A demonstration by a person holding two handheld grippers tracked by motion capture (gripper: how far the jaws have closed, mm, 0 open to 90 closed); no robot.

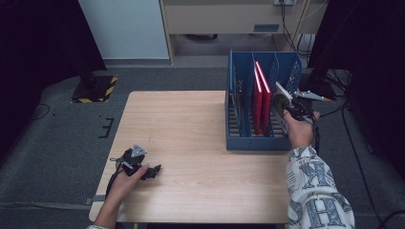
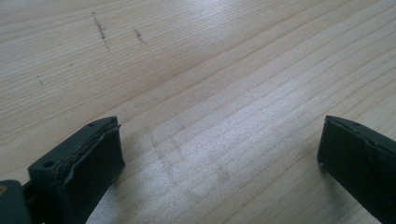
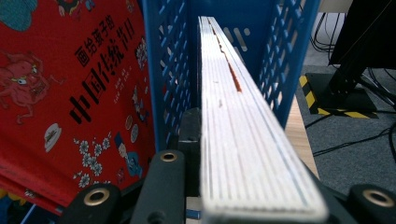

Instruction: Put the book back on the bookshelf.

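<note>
A blue slotted file rack (image 1: 248, 141) stands on the right part of the wooden table (image 1: 186, 124). Two red books (image 1: 261, 98) stand upright in its middle slots. My right gripper (image 1: 288, 103) is shut on another book (image 1: 282, 90), held edge-up over the rack's rightmost slot. In the right gripper view the book's white page edge (image 3: 238, 121) runs away between the jaws of that gripper (image 3: 247, 163), with the red picture cover (image 3: 70, 93) left of a blue divider (image 3: 170, 70). My left gripper (image 1: 155, 171) rests low at the table's front left, open (image 2: 219, 140) over bare wood.
A black and yellow striped base (image 1: 95, 88) sits on the grey floor beyond the table's left side. A dark stand with cables (image 1: 329, 86) is close behind the rack on the right. The table's right edge lies just past the rack.
</note>
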